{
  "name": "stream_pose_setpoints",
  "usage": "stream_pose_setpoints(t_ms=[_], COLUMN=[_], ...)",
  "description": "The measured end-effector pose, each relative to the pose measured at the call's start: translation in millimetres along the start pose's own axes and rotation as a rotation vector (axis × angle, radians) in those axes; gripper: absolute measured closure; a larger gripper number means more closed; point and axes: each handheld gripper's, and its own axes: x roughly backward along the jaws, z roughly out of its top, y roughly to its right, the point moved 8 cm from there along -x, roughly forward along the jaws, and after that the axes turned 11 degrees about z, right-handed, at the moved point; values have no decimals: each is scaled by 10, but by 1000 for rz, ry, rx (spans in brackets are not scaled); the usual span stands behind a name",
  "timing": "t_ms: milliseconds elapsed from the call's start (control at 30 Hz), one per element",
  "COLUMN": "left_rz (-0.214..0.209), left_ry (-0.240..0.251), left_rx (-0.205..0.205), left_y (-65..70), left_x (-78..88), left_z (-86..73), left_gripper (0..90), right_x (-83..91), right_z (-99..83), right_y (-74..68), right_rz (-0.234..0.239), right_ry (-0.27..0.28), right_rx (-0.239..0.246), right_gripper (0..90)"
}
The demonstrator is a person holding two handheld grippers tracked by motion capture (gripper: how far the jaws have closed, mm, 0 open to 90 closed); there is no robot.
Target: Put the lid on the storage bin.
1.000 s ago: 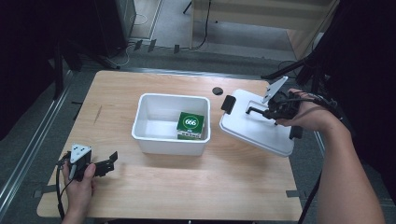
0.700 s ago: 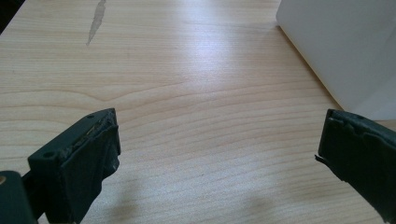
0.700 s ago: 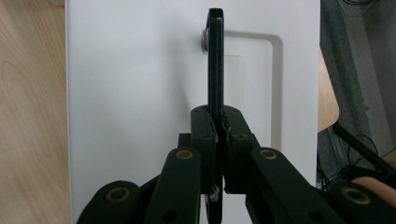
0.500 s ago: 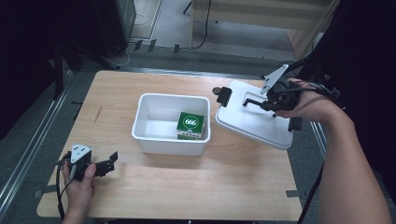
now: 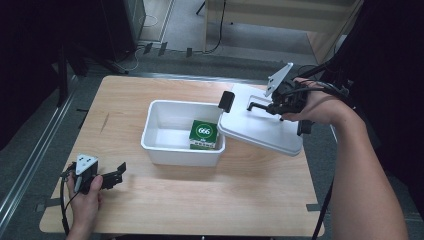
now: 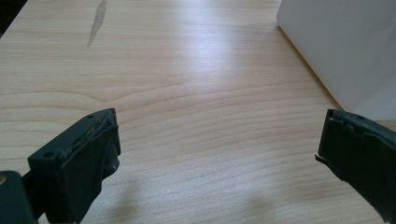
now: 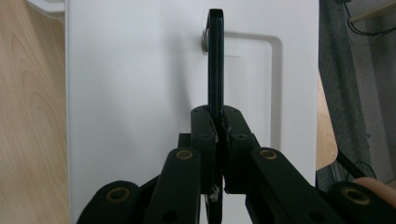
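From above, my right gripper [image 5: 270, 106] clamps the handle [image 5: 256, 105] of the white lid [image 5: 260, 127], tilted over the box [image 5: 172, 131] edge. My left gripper [image 6: 219, 154] gapes over bare table [image 6: 187, 93]. Right gripper view: jaws pinch the handle [image 7: 215, 60]

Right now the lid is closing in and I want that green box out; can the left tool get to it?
Probably yes: the left tool is open, the tub still uncovered, the green box exposed, though the lid hangs close.
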Motion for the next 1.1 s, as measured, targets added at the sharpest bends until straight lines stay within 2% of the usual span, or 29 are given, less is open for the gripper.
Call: stream_pose_setpoints(t_ms=[767,1100], left_rz=[-5,1], left_ry=[-2,-5], left_rx=[-4,-8], left_y=[5,5], left_x=[4,-5], left_z=[-1,2], left_gripper=[0,0], right_x=[-124,-281], right_z=[659,924], right_y=[-143,-218], right_rz=[41,66], right_ry=[6,8], right_rx=[90,128], right_gripper=[857,857])
